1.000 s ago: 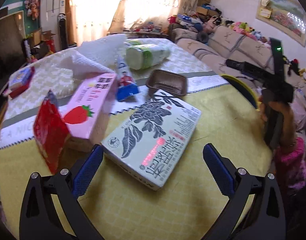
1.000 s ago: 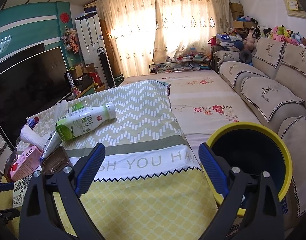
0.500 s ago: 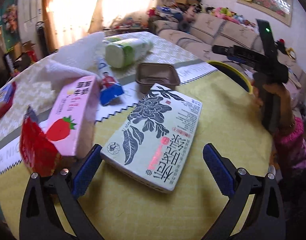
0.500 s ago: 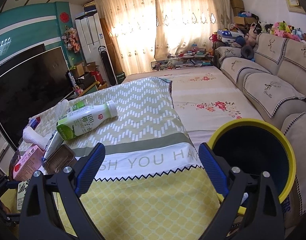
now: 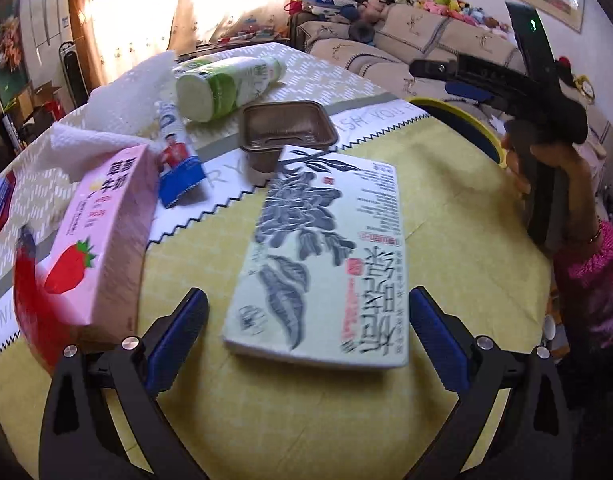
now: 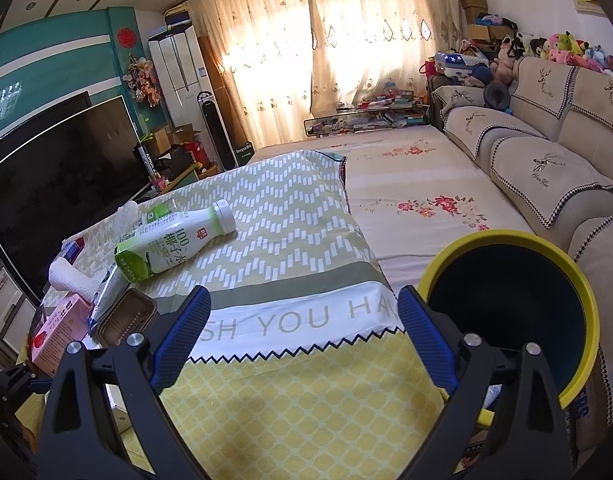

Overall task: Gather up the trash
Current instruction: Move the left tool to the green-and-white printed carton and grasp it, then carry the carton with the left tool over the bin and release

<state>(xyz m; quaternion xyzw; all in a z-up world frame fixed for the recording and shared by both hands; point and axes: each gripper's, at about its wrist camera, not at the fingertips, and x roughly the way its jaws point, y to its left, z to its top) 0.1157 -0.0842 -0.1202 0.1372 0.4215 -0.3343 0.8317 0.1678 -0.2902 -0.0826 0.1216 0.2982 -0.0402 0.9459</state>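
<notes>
The left tool [image 5: 306,332] hovered with jaws apart at the desk's [image 5: 446,216] near edge, straddling the flat box [image 5: 326,252], nothing gripped. The box looked wider than the gap, so a flat pinch could slip or shove it into the pink carton [image 5: 102,236]. The right tool [image 6: 302,340], also apart and empty, hung by the bin [image 6: 586,300] off the desk's right edge.

Right tool [image 6: 302,332] wide apart, empty, hovering over yellow-patterned cloth [image 6: 306,408] on bench. Yellow-rimmed bin [image 6: 578,292] just beside right finger, at bench edge. Green-white bottle [image 6: 174,246] lying on its side, far left. Brown tray [image 6: 124,316] near left finger, pink strawberry carton [image 6: 56,330] beside it. White paper towel [image 6: 72,280] behind carton. Sofa [image 6: 546,152] at right.
</notes>
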